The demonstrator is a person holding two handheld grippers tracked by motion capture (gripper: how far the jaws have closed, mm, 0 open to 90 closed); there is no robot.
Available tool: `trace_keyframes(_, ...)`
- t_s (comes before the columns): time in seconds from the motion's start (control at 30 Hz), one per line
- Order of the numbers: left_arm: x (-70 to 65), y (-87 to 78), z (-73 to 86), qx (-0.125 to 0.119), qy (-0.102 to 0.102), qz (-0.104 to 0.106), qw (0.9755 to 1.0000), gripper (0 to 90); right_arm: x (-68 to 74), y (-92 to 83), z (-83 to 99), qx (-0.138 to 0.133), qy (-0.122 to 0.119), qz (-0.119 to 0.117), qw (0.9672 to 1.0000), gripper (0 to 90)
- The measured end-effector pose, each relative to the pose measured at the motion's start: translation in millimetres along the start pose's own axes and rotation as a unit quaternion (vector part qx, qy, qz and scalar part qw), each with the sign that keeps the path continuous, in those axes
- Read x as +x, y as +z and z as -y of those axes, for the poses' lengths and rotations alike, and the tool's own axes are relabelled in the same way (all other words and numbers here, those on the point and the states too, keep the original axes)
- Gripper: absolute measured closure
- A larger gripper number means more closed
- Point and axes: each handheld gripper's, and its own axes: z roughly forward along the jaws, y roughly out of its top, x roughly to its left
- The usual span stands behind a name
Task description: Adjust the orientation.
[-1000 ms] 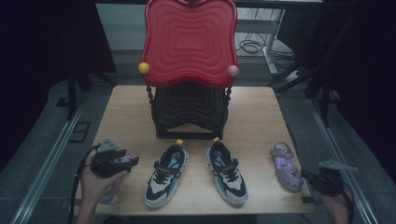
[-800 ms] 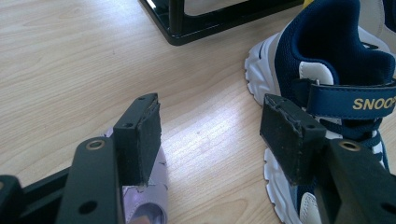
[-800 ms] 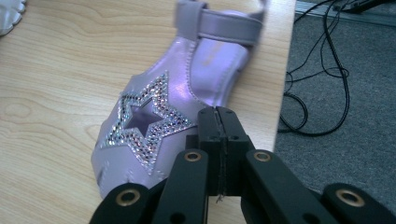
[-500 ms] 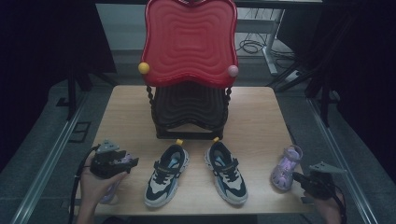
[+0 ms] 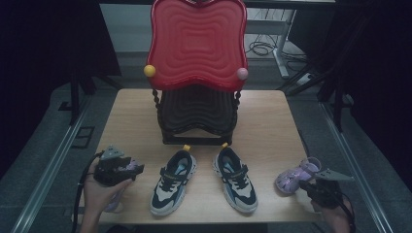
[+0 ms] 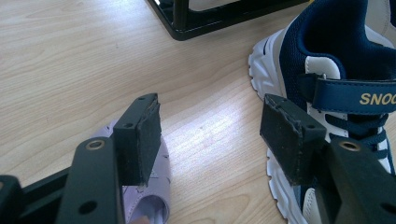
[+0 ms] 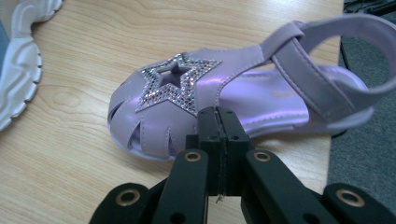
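With my right claw clamped shut against the purple star sandal, I should nudge it gently, keeping it flat on the table.

I've got the high view looking down and forward over the desk; both gripper views sit close, sharing its near edge.

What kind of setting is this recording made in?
Probably a lab or recording studio rather than a home: a lone wooden table on metal rails, dark surroundings, loose cables on the floor behind. A red chair, sneakers and purple sandals look staged as props.
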Motion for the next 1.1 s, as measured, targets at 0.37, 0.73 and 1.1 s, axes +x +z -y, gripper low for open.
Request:
trace_keyframes(0.37, 0.2, 1.1, 1.1, 0.003, -0.002, 0.001, 1.0, 38.4, 21.7, 13.6, -11.4, 0.001, -0.027, -0.019, 0.9995, 89.4)
trace_keyframes(0.73, 1.6, 0.1, 2.0, 0.002, -0.003, 0.0, 1.0, 38.4, 37.8, 22.9, -19.1, -0.002, -0.038, -0.004, 0.9993, 89.4)
trace_keyframes(1.1, 2.8, -3.2, 2.0, -0.002, -0.003, -0.003, 1.0, 38.4, 3.3, -24.5, -25.1, -0.072, -0.006, 0.007, 0.9973, 89.4)
